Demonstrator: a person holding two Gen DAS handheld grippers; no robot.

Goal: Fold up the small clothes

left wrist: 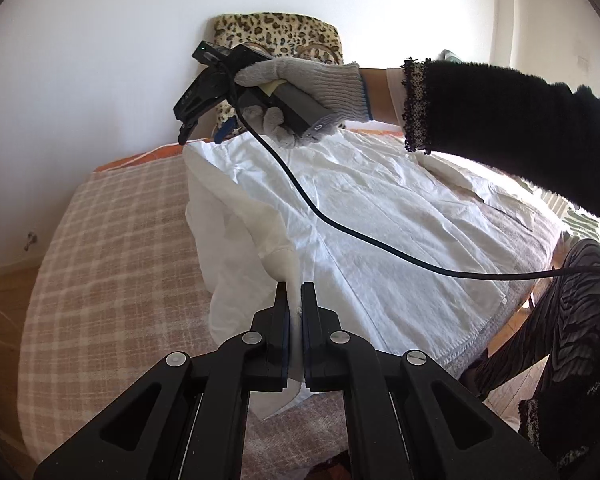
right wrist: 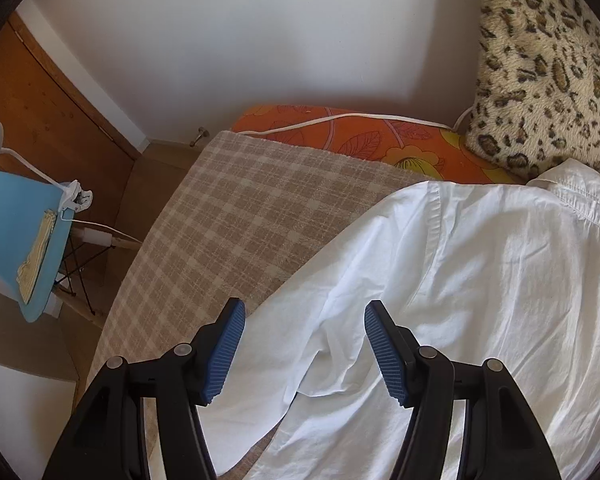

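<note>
A white shirt (left wrist: 372,216) lies spread on a checked beige blanket (left wrist: 112,264). My left gripper (left wrist: 295,292) is shut on a lifted fold of the shirt's sleeve, which rises off the bed into the jaws. In the left wrist view the right gripper (left wrist: 202,130) hovers over the shirt's far shoulder, held by a gloved hand (left wrist: 300,80) with a black sleeve. In the right wrist view my right gripper (right wrist: 304,320) stands open above the shirt's (right wrist: 440,300) shoulder and sleeve, with its blue pads (right wrist: 384,348) apart and nothing gripped.
A leopard-print cushion (right wrist: 548,72) leans on the white wall at the bed's head, on an orange flowered sheet (right wrist: 380,140). A black cable (left wrist: 340,224) trails across the shirt. A blue chair (right wrist: 16,236) with a clip lamp stands on the wooden floor at left. A patterned trouser leg (left wrist: 560,320) is at right.
</note>
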